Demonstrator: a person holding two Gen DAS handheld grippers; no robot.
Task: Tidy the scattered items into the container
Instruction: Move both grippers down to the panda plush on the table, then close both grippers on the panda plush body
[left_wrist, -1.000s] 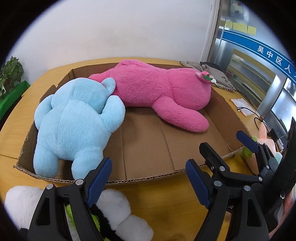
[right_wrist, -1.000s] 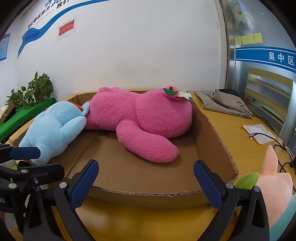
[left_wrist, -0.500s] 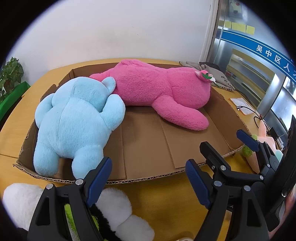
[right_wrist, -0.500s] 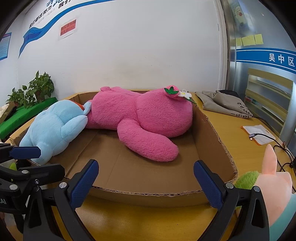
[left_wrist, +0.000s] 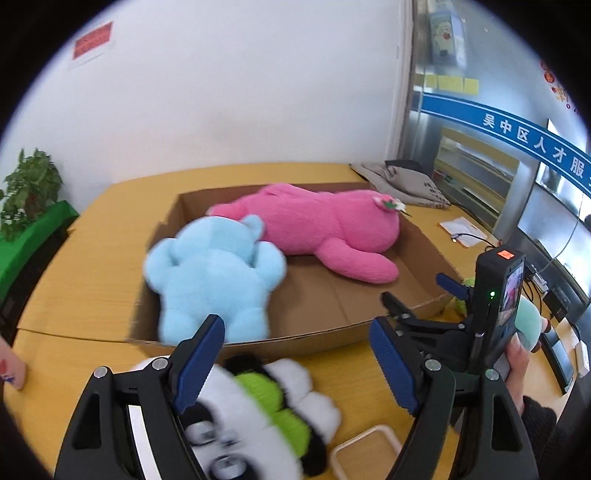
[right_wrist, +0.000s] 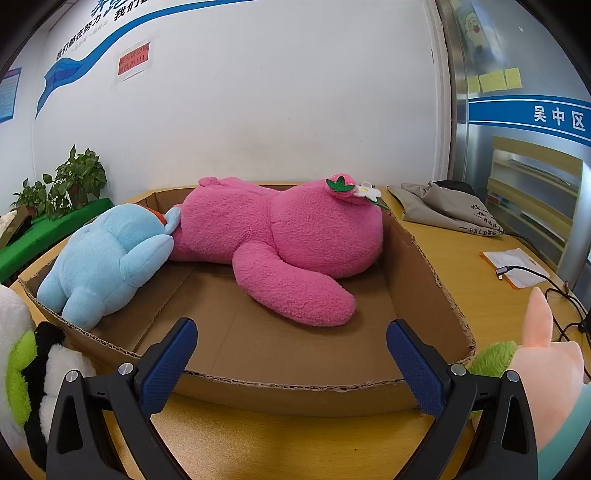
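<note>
Left gripper (left_wrist: 295, 363) gapes above blurred panda plush (left_wrist: 258, 413).

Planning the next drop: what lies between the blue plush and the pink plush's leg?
Bare cardboard box floor between blue plush and pink plush, in the right wrist view.

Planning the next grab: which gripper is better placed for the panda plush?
Left. The left gripper is open with the panda plush between its fingers; the right gripper faces the cardboard box.
</note>
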